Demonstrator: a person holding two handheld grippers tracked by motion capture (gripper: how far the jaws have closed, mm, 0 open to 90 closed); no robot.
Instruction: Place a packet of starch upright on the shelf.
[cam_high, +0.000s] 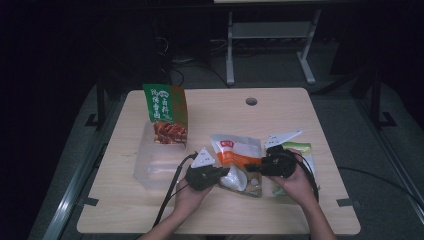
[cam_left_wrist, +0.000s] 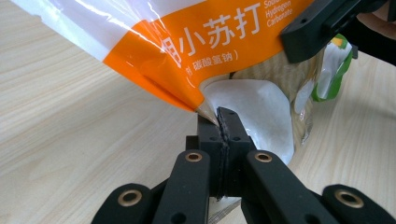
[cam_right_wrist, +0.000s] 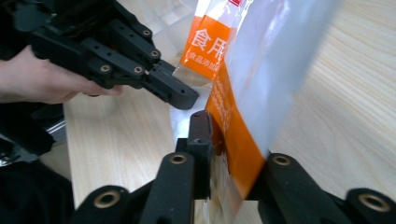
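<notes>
An orange-and-white pouch (cam_high: 236, 150) printed with Chinese characters lies across the middle of the wooden table (cam_high: 300, 110). My left gripper (cam_high: 225, 173) comes in from the left. In the left gripper view it (cam_left_wrist: 224, 122) is shut on the pouch's (cam_left_wrist: 210, 32) lower corner, where the film folds into a point. My right gripper (cam_high: 253, 168) meets the pouch from the right. In the right gripper view its jaws (cam_right_wrist: 229, 135) stand apart, with the pouch's (cam_right_wrist: 208, 46) edge hanging between them. Its far fingertip is hidden behind the film.
A green-and-orange snack bag (cam_high: 165, 112) stands upright in a clear plastic container (cam_high: 150, 172) at the left of the table. A green-and-white pouch (cam_high: 302, 150) lies under the right hand. A round cable hole (cam_high: 251, 101) sits near the far edge.
</notes>
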